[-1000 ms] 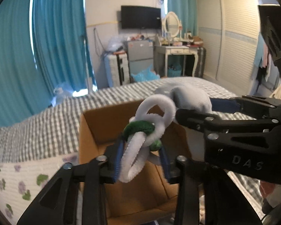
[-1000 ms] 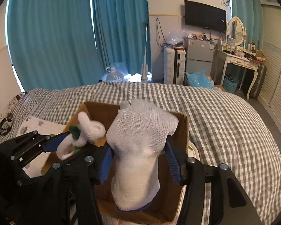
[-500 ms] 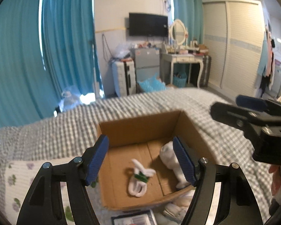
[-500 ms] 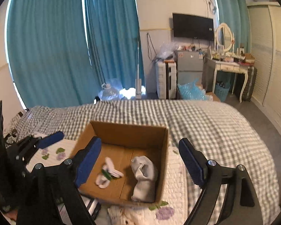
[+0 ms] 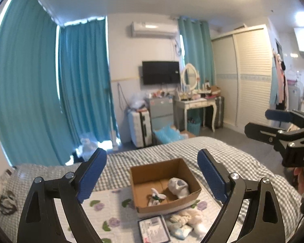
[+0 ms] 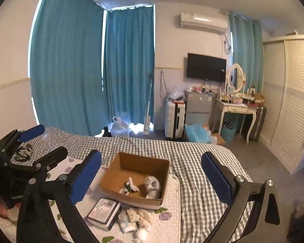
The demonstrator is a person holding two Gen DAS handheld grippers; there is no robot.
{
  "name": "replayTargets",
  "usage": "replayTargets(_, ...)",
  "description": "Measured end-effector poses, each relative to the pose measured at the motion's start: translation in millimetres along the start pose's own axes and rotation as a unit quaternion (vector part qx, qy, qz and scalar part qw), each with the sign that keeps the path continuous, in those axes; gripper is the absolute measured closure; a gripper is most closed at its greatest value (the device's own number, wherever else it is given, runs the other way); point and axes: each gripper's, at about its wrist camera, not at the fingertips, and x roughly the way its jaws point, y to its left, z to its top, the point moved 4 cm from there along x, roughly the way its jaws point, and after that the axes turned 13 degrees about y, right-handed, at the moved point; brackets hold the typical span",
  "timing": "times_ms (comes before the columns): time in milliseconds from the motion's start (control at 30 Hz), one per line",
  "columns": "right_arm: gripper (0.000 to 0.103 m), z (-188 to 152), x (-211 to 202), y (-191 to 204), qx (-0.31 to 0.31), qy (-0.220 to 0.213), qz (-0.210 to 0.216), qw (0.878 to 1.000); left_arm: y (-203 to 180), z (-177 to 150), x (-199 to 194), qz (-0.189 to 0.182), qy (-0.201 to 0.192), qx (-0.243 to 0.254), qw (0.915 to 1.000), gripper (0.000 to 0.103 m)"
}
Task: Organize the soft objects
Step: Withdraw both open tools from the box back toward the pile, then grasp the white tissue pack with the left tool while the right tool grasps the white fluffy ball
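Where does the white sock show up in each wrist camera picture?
Left wrist: white sock lies low and just right of centre, in the right half of the cardboard box.
Right wrist: white sock lies low, at centre, in the box's right near corner.
Shared landmark: the white and green loop toy just left of it.
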Motion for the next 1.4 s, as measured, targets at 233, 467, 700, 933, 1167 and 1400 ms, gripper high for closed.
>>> replayTargets(233, 0.003, -43.5, -18.4, 21.6, -0.007, 0.011, 0.005, 1.0, 2.5, -43.1, -10.2, -0.017, 0.044, -0.03, 0.9984, 0.011)
replayTargets(467, 0.003, -104.3, 38.7, 17.2, 0.012, 0.07, 0.002, 0.997, 3.9, -105.7, 29.2, -0.003, 0.101, -0.054, 0.9934, 0.011)
replayTargets(700, 0.003, -163.4, 125.9, 0.3, 0.023, 0.162, 0.022, 0.986, -2.2, -170.0, 98.5, -0.005, 0.184, -0.083, 0.9794, 0.011)
replayTargets(933, 0.027, -217.2, 203.7, -2.7, 0.048, 0.25, 0.064, 0.965, -15.8, -216.2, 153.0, -0.015, 0.249, -0.094, 0.9638, 0.011)
replayTargets(1167, 0.05, -255.5, 253.3, 9.7, 0.056, 0.319, 0.105, 0.94, -12.2, -235.1, 173.3, -0.011, 0.262, -0.113, 0.9585, 0.011)
replayTargets(1400, 0.074, -260.8, 256.6, 6.9, 0.064, 0.317, 0.106, 0.94, 1.0, -239.6, 166.0, -0.008, 0.261, -0.134, 0.9561, 0.011)
